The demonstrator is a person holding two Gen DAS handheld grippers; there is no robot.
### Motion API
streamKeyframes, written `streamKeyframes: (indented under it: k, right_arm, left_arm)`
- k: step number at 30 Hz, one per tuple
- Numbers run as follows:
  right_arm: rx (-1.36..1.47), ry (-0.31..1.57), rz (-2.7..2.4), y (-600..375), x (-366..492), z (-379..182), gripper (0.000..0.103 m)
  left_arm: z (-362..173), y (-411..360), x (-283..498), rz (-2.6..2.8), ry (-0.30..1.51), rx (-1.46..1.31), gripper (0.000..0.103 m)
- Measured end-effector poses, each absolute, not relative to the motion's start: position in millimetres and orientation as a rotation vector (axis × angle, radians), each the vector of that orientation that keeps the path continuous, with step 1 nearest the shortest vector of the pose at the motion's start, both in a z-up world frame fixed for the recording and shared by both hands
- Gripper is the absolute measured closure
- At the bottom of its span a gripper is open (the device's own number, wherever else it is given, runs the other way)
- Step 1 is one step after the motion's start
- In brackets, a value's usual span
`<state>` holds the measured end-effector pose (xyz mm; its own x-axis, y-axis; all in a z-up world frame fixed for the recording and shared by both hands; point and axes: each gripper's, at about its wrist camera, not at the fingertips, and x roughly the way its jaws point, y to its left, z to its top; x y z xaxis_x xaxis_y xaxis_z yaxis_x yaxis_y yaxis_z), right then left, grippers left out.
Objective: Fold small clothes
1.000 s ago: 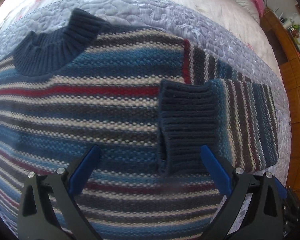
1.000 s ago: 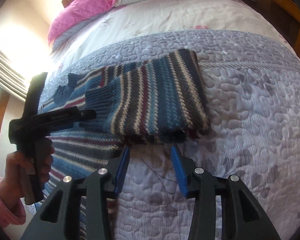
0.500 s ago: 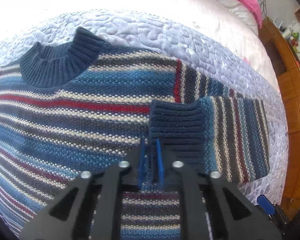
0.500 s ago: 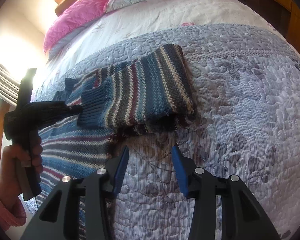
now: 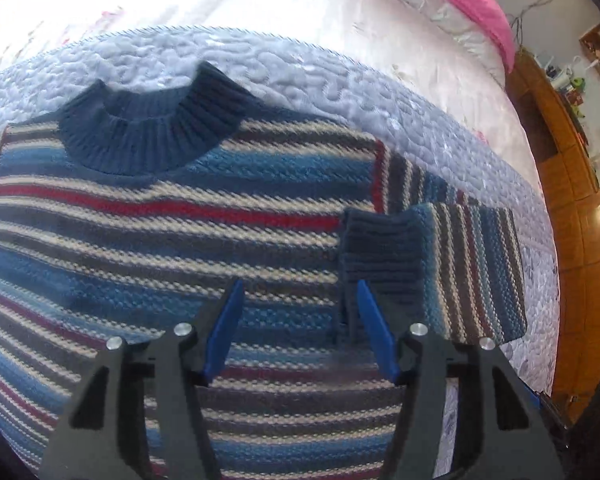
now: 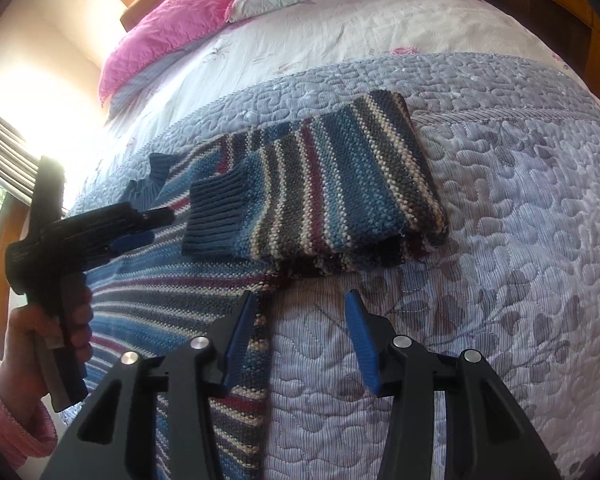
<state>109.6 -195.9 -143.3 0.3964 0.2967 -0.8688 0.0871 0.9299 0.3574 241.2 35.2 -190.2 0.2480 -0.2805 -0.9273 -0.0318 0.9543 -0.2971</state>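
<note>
Since half a second ago our left gripper [image 5: 298, 312] has reopened beside the sweater [image 5: 160, 240] cuff [image 5: 380, 256], holding nothing; right gripper [image 6: 300, 320] unchanged, open, empty.

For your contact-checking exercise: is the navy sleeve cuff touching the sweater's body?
Touching. The right wrist view shows the cuff of the folded sleeve lying flat on the sweater.

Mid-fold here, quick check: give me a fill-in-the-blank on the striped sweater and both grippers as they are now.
1. The striped knit sweater lies on a quilted grey ____.
2. The folded sleeve's ribbed cuff is coloured ____.
3. The left gripper's jaws are ____.
4. The right gripper, open, holds ____.

Missing words: bedspread; navy; open; nothing
</note>
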Motion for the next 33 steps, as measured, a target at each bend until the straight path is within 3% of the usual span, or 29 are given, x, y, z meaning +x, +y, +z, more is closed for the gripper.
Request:
streamKeyframes:
  k: [5, 7, 12, 19, 33]
  right_arm:
    - [0.388, 1.169, 0.092, -217, 95, -144, 0.055]
    - [0.402, 1.167, 0.072, -227, 90, -146, 0.054]
    - [0.461, 1.16, 0.044, -243, 89, -152, 0.054]
    - [0.45, 1.135, 0.054, -242, 94, -145, 0.048]
    - [0.47, 1.138, 0.175, -194, 131, -143, 0.049]
  left_arm:
    - [-218, -1, 244, -0.161, 1.357, -0.241, 0.04]
    - [-215, -6, 244, -0.152, 1.337, -0.236, 0.071]
    - [-206, -3, 243, -0.128, 1.324, -0.284, 0.091]
    - [-156, 52, 222, -0.117, 1.188, -0.438, 0.099]
    - [-134, 181, 229, 0.042, 1.087, -0.282, 0.099]
